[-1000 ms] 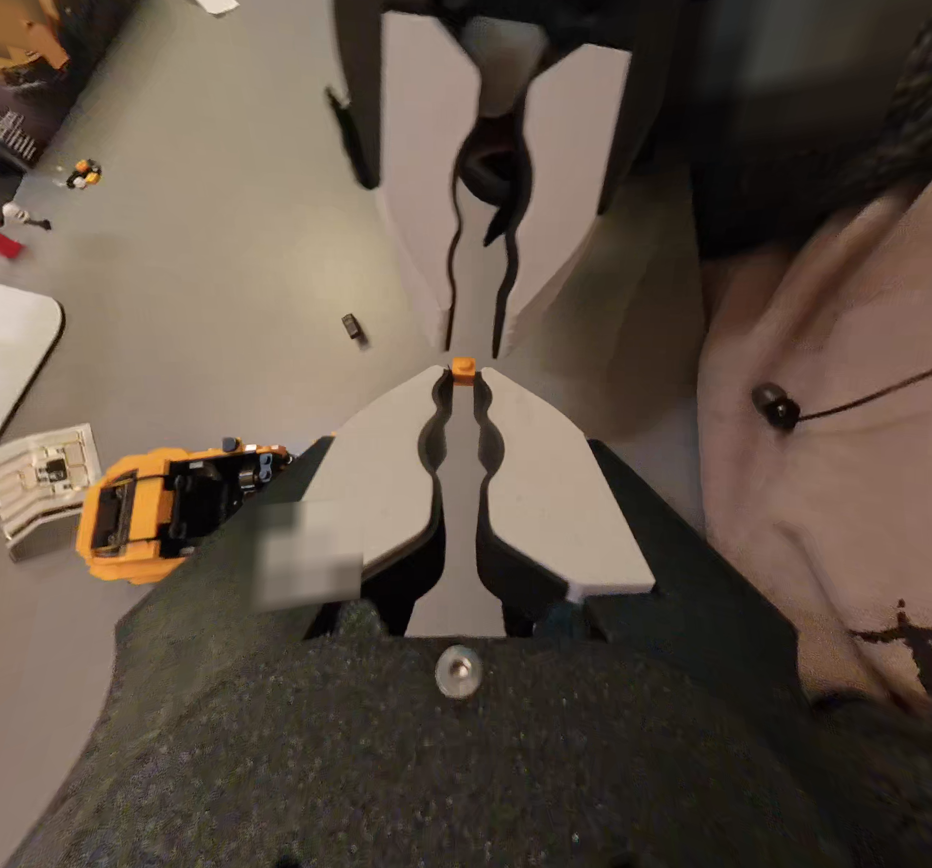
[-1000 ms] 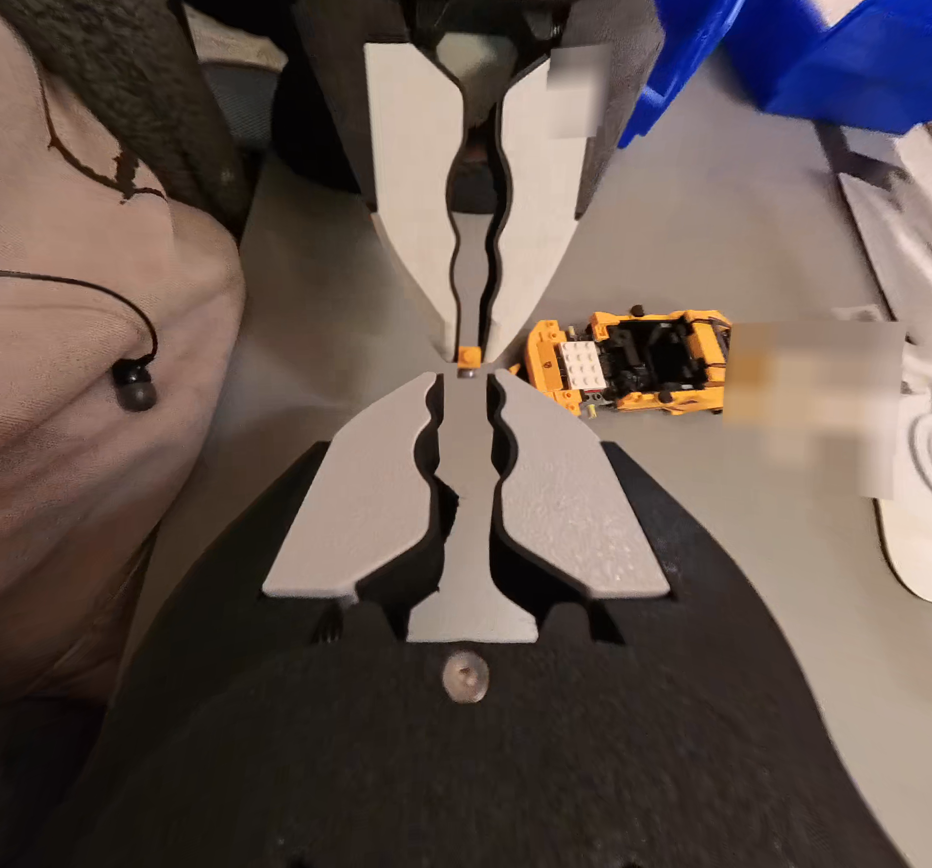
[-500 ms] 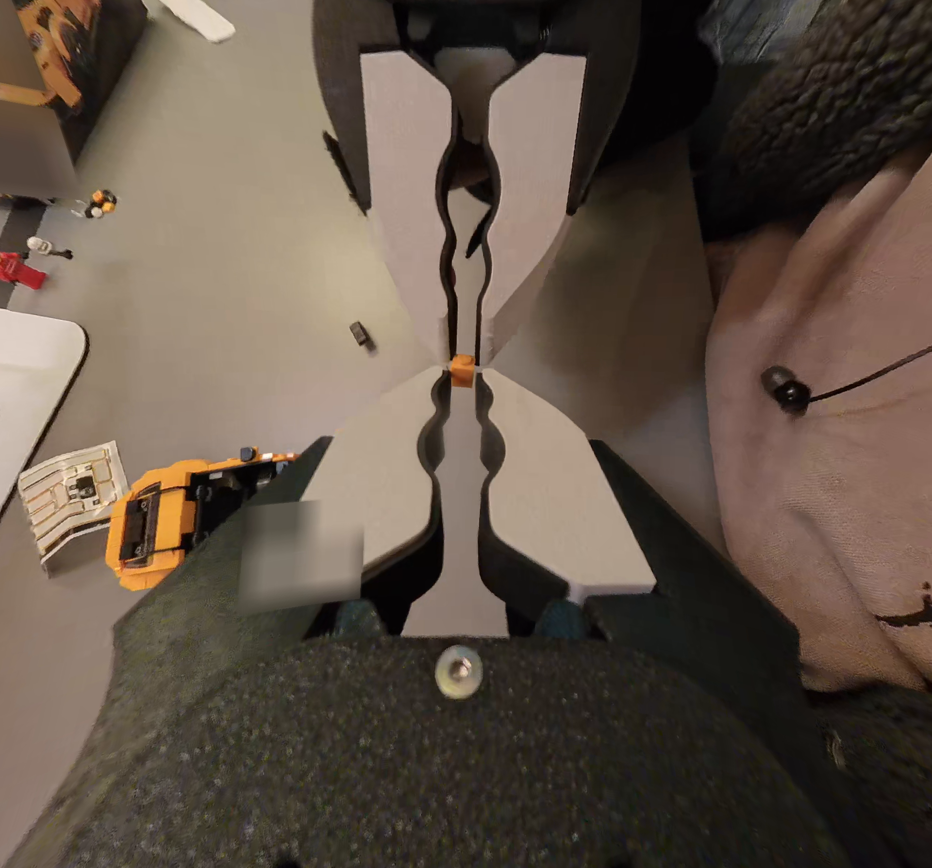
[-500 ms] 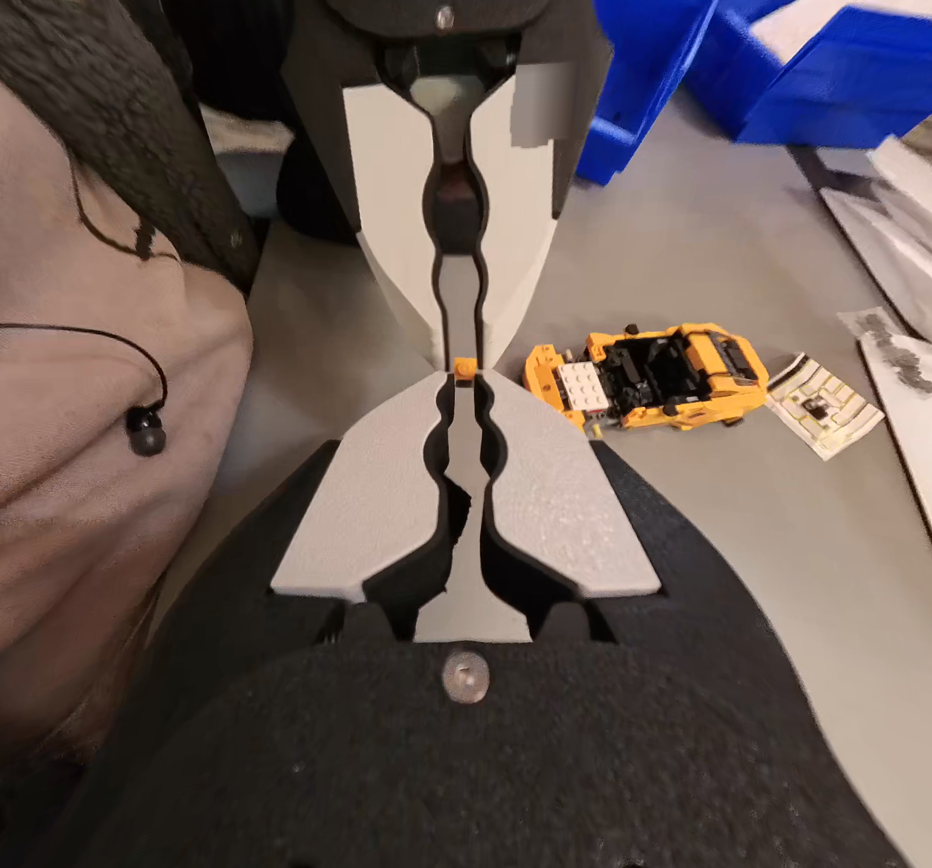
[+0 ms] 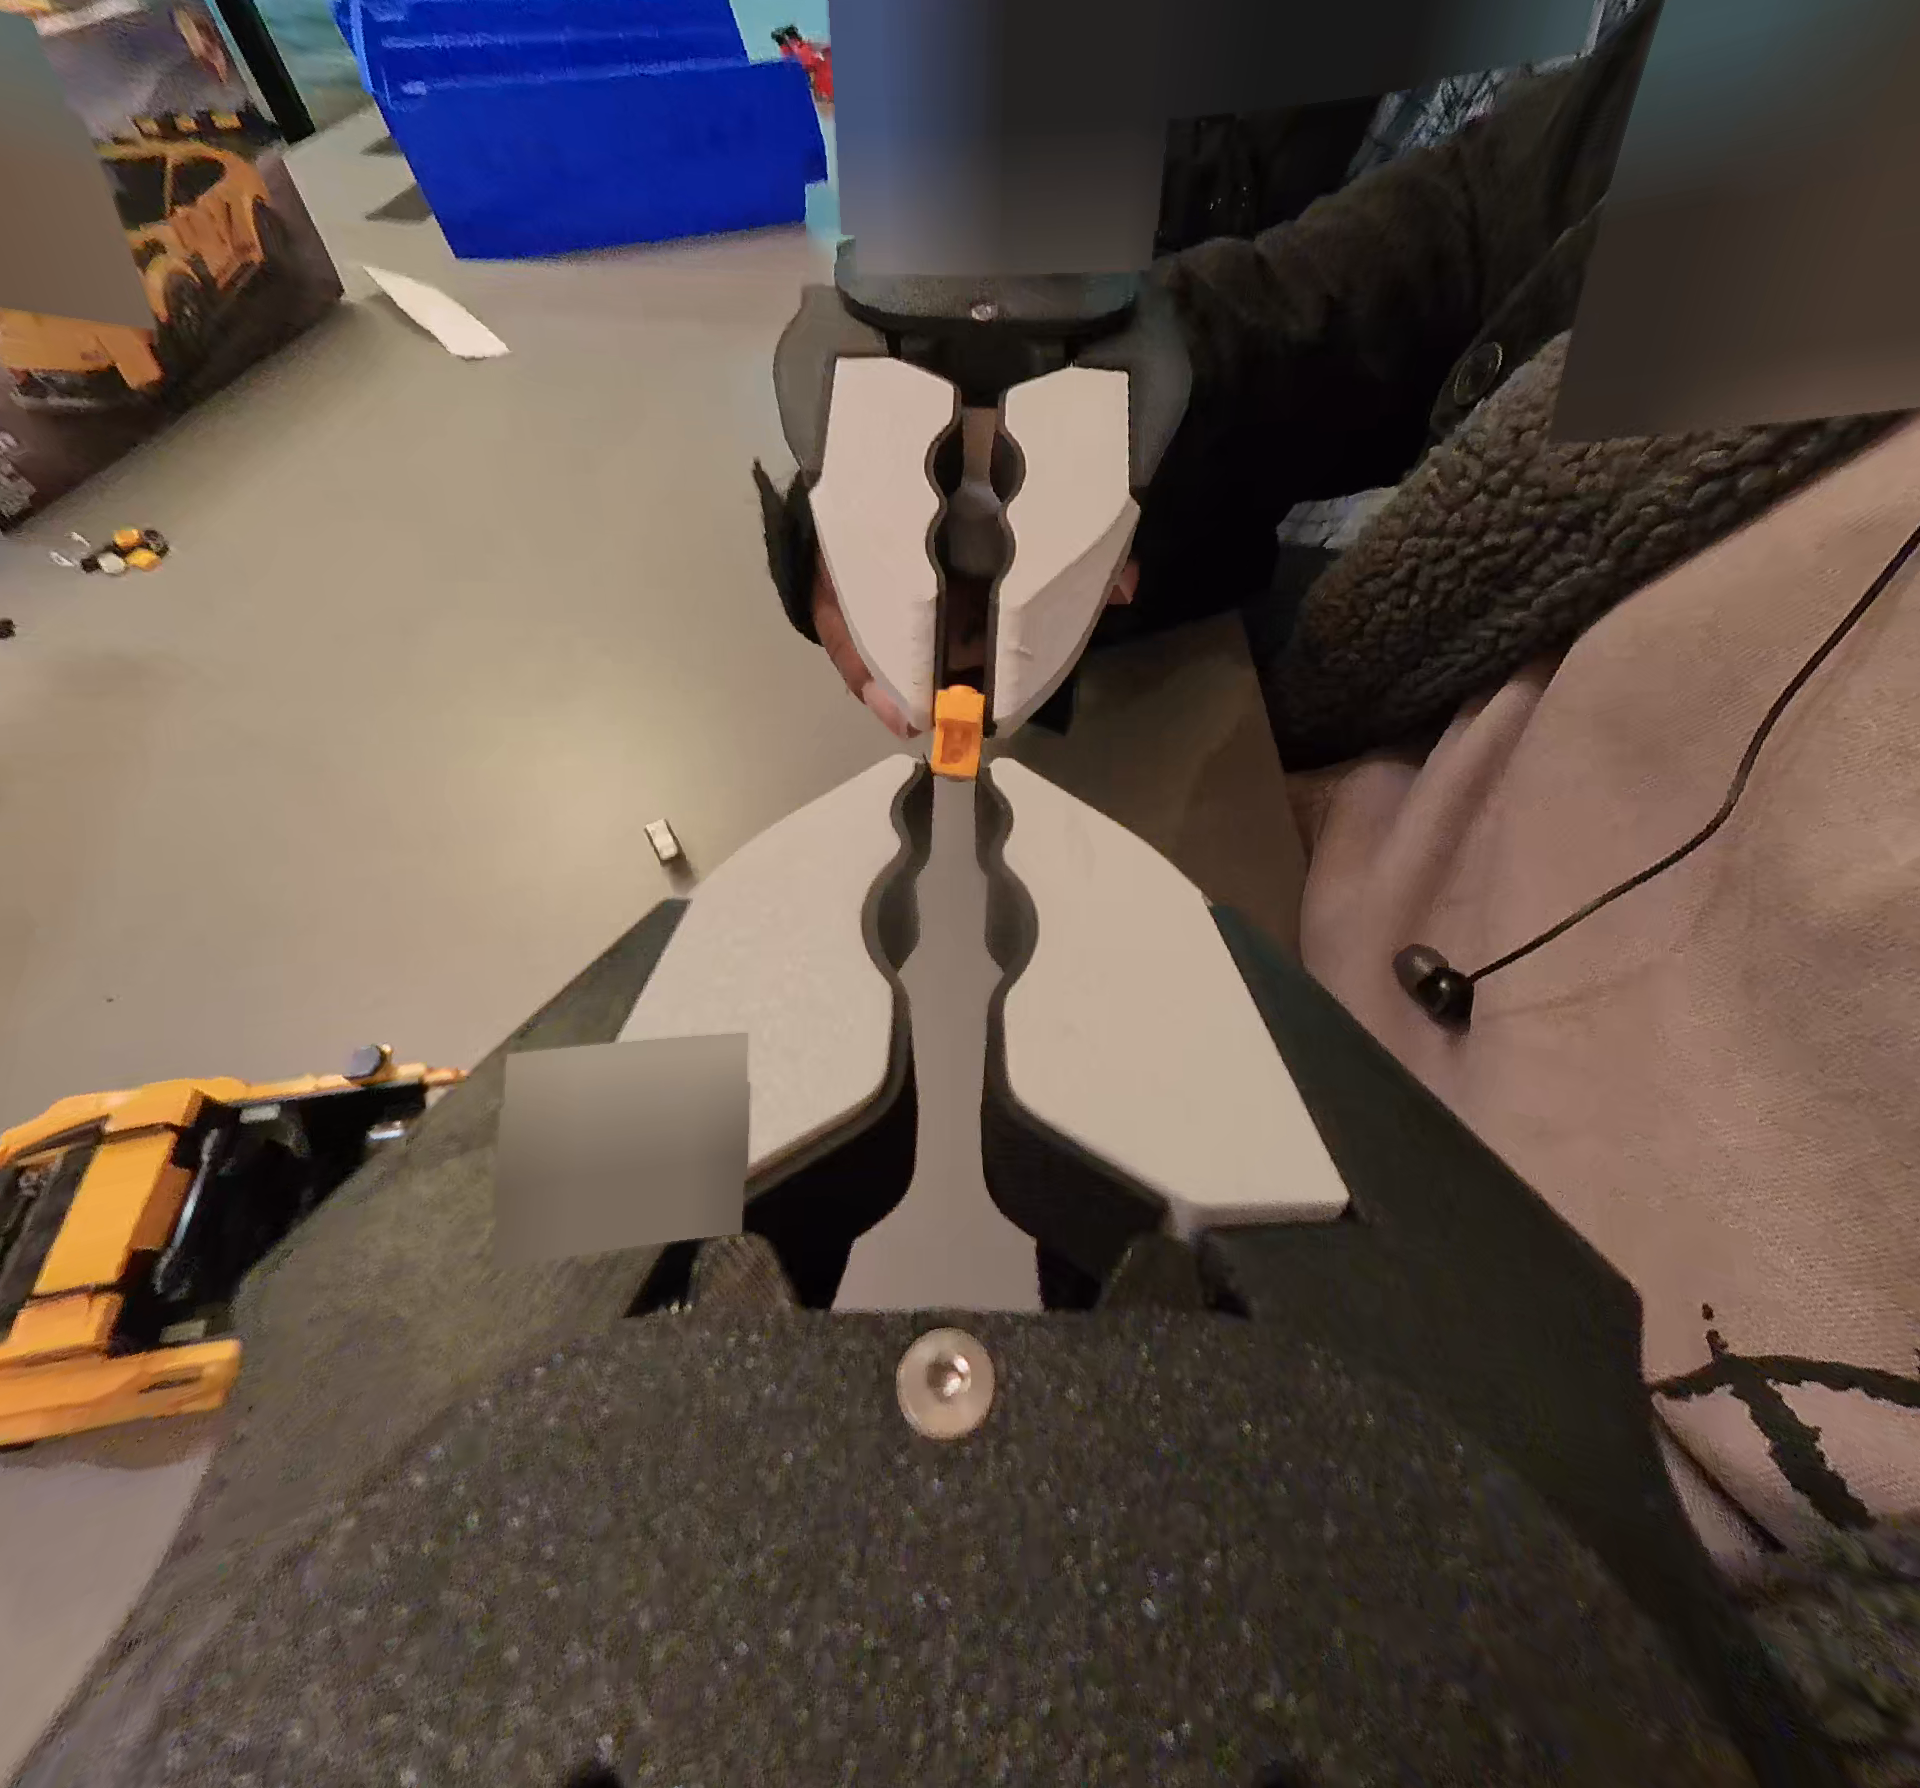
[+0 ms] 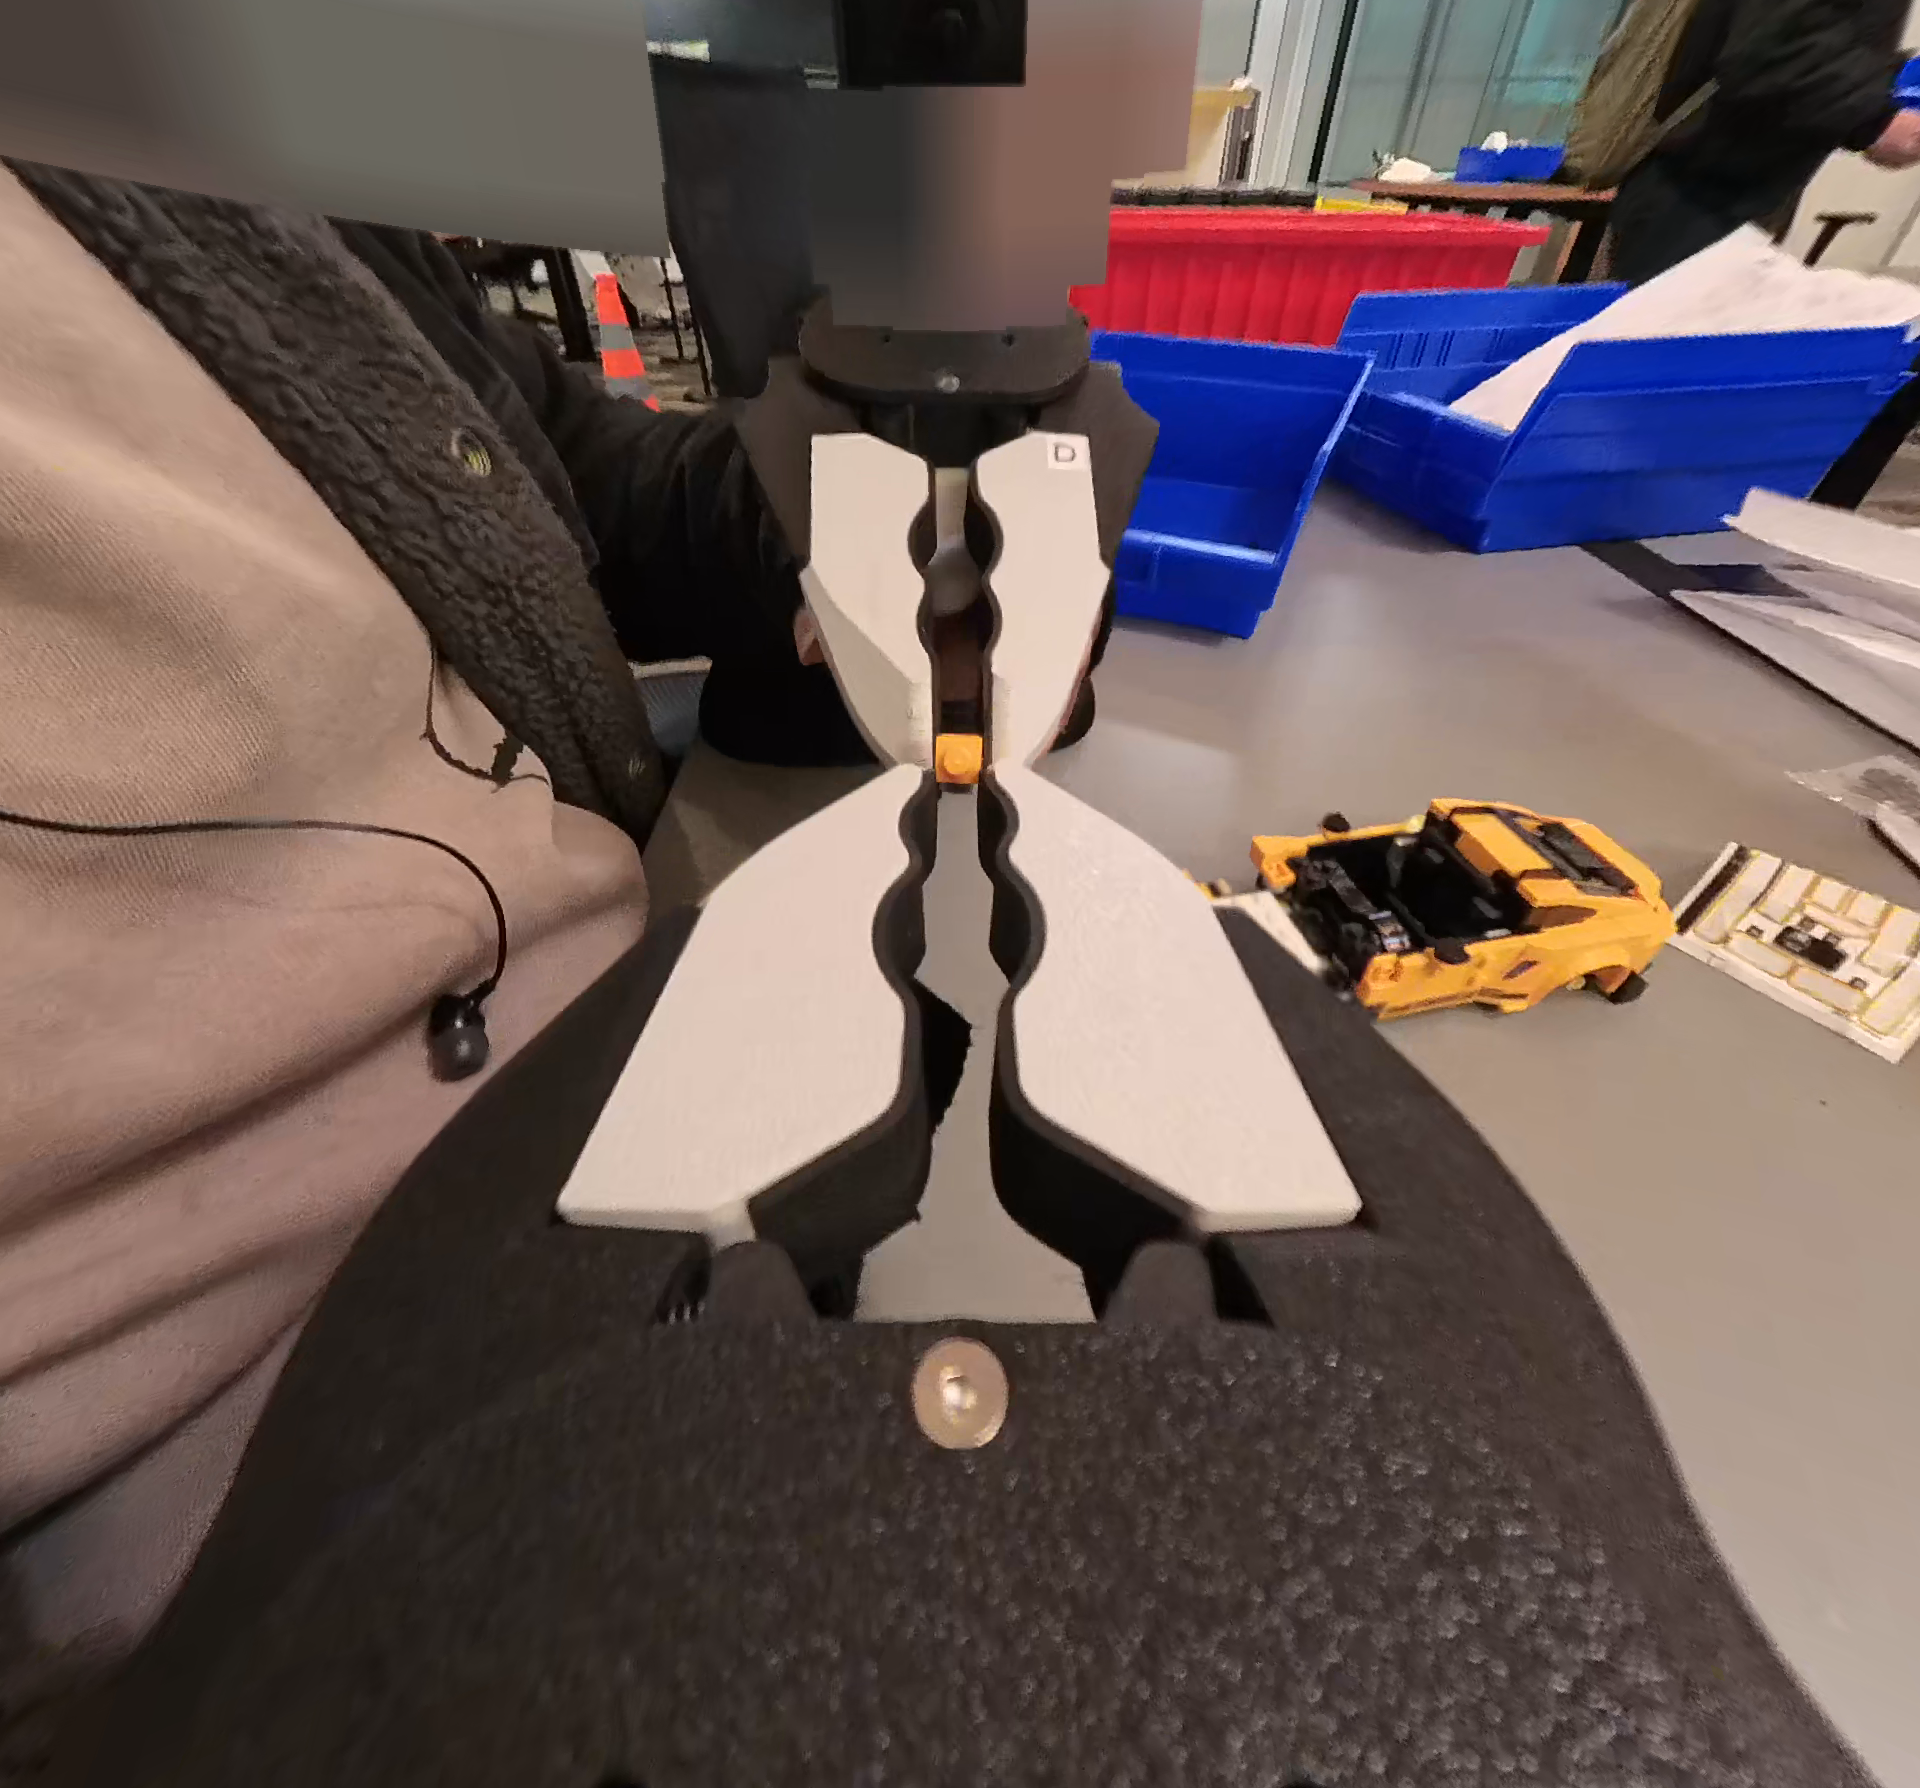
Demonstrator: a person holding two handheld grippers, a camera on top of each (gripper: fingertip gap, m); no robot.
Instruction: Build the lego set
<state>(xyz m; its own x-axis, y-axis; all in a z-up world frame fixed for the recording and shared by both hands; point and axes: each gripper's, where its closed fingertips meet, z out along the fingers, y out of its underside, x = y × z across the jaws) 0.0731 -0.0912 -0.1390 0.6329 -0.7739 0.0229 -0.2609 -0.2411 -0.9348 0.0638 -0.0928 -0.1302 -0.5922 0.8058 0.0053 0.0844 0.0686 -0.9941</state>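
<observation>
I have the tiny orange brick (image 5: 956,739) pinched tip to tip, the left gripper (image 5: 948,774) and right gripper (image 6: 954,780) both narrowed onto it above the table (image 5: 436,699). It is rigid, feather-light and slick, so I would clamp its flat sides. The half-built orange car (image 6: 1455,907) sits beside.

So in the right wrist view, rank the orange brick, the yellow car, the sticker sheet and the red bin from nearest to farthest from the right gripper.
1. orange brick: at the tips of the right gripper, centre.
2. yellow car: on the table, right.
3. sticker sheet: just past the car, far right.
4. red bin: behind the blue bins, upper right.
</observation>
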